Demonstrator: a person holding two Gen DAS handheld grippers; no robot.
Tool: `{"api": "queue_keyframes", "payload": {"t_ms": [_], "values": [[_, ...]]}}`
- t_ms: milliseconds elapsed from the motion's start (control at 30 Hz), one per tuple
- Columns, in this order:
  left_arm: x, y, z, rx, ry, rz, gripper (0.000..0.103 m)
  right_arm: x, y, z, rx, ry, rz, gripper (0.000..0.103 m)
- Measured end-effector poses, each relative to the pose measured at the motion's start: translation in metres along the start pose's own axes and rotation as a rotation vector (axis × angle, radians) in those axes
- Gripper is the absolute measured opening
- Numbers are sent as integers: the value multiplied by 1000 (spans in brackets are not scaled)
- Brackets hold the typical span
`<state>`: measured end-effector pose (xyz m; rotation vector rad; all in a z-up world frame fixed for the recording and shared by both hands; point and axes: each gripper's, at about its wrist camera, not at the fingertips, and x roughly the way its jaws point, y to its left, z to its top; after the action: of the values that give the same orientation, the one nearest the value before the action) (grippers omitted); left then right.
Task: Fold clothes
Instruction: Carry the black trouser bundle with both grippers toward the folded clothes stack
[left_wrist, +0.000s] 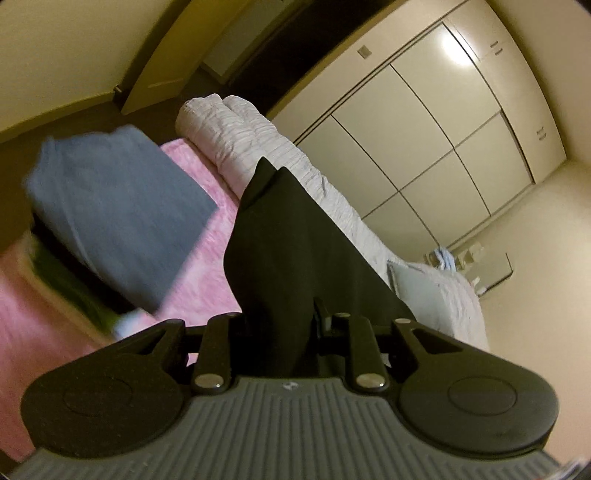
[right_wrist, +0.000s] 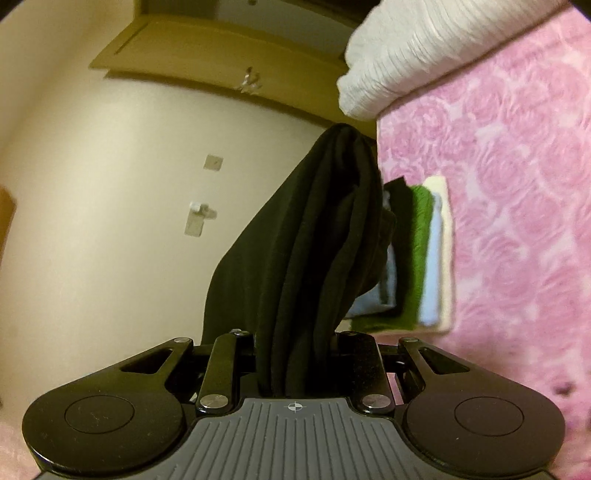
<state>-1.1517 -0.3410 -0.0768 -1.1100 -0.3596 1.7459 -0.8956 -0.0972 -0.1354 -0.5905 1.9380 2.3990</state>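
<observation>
- Left wrist view: the left gripper (left_wrist: 284, 325) has its fingers clenched on a black garment (left_wrist: 291, 236), which is held above the bed (left_wrist: 199, 273) with its pink cover.
- A folded blue-grey garment (left_wrist: 122, 206) tops a stack near the bed's edge; a rolled white quilt (left_wrist: 258, 147) lies along the far side.
- Right wrist view: the right gripper (right_wrist: 295, 354) likewise grips the black garment (right_wrist: 314, 240), bunched in folds.
- Behind it, a stack of folded clothes (right_wrist: 421, 254) sits on the pink cover (right_wrist: 517, 221).

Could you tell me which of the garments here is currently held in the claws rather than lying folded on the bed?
The black garment: both the left claw and right claw are shut on it, while the blue and green garments lie folded.
</observation>
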Motion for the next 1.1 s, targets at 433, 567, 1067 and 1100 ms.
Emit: {"api": "queue_keyframes", "payload": {"t_ms": [433, 567, 1067, 1100], "values": [[45, 146, 139, 31, 86, -32, 19, 193, 8, 13, 21, -66, -80, 23], [73, 168, 164, 41, 104, -42, 19, 227, 0, 30, 4, -80, -119, 23], [139, 210, 187, 18, 144, -68, 20, 271, -19, 66, -74, -92, -220, 23], [142, 212, 185, 15, 150, -67, 20, 271, -19, 66, -90, -93, -230, 23]]}}
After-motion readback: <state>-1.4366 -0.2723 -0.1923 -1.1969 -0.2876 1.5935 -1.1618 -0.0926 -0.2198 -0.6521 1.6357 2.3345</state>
